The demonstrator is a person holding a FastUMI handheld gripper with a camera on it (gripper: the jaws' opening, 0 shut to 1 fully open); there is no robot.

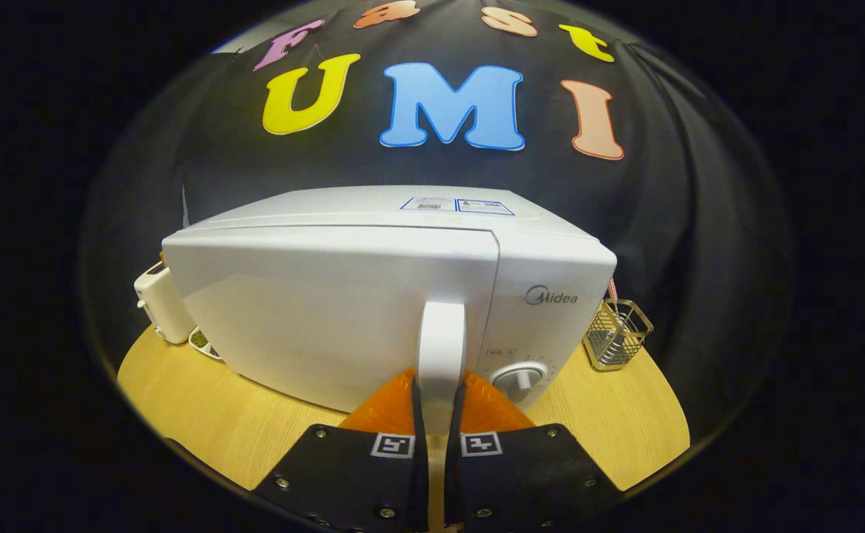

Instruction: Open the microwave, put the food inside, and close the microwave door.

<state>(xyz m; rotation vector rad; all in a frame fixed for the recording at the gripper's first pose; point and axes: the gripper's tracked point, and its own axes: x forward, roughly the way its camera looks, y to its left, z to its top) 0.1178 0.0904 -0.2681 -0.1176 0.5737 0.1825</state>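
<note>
The gripper (439, 414) sits close in front of the microwave (373, 296), and its two fingers (402, 403) press on the white door handle (441, 348) from either side — the jaws stand narrow, with only the handle's width between them. The handle is an upright bar fixed at the right edge of the door (328, 311), and the fingers grip its lower end.

The door is white and plain, and it looks swung slightly out from the body, its left side nearer the camera than the hinge side would suggest; I cannot tell how far it stands open. Just right of the handle is the control panel, with a round dial (519, 380) low down, partly behind the right finger.

The microwave stands on a light wooden table (203, 414). At its left side, touching or nearly touching it, is a small white appliance (162, 303), and beside that, low at the microwave's left corner, is the edge of a plate (203, 343) with something green on it — too little shows to say what the food is. To the right of the microwave, apart from it, a wire basket (617, 334) stands on the table. On top of the microwave lies a flat label (456, 205). Beyond everything hangs the black cloth wall.
</note>
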